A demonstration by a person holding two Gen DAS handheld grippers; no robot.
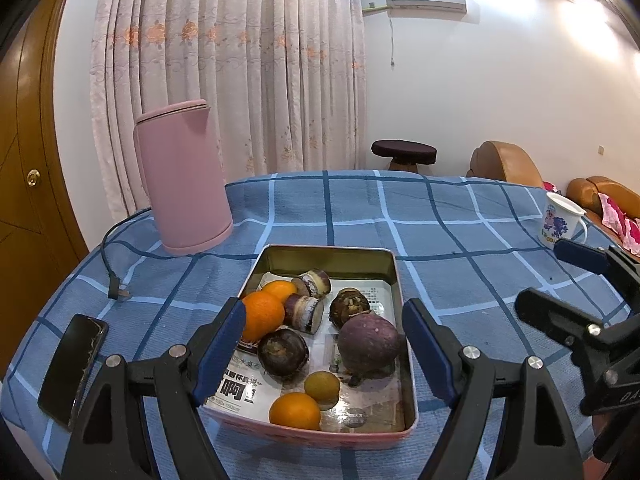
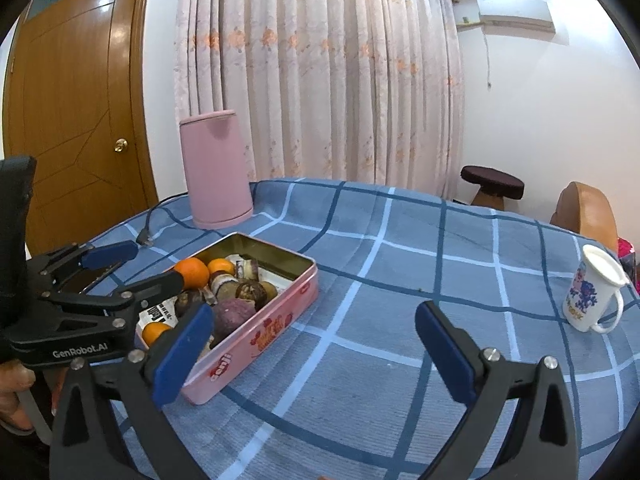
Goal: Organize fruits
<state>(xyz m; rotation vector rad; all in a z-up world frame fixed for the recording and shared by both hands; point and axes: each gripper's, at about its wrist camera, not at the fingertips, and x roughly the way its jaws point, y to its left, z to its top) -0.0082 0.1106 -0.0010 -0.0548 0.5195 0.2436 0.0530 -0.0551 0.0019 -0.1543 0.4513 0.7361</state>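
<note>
Left wrist view: the left claw (image 1: 324, 344) stands wide open and holds nothing, its blue pads to either side of the pink tin (image 1: 394, 276). The tin rests on the blue checked surface (image 1: 460, 232) and contains oranges (image 1: 262, 314), a large purple fruit (image 1: 368, 340), dark round fruits (image 1: 283, 352) and cut purple-skinned pieces (image 1: 305, 312) (all lying on printed paper). Behind the tin to its left stands a pink kettle (image 1: 182, 178); left of the tin lies a black phone (image 1: 74, 364); far right of the tin stands a white mug (image 1: 560, 220).

Right wrist view: the right claw (image 2: 314, 348) is likewise wide open and empty, to the right of the tin (image 2: 256, 332), over bare cloth. The left claw (image 2: 140, 268) reaches over the tin's left side.
</note>
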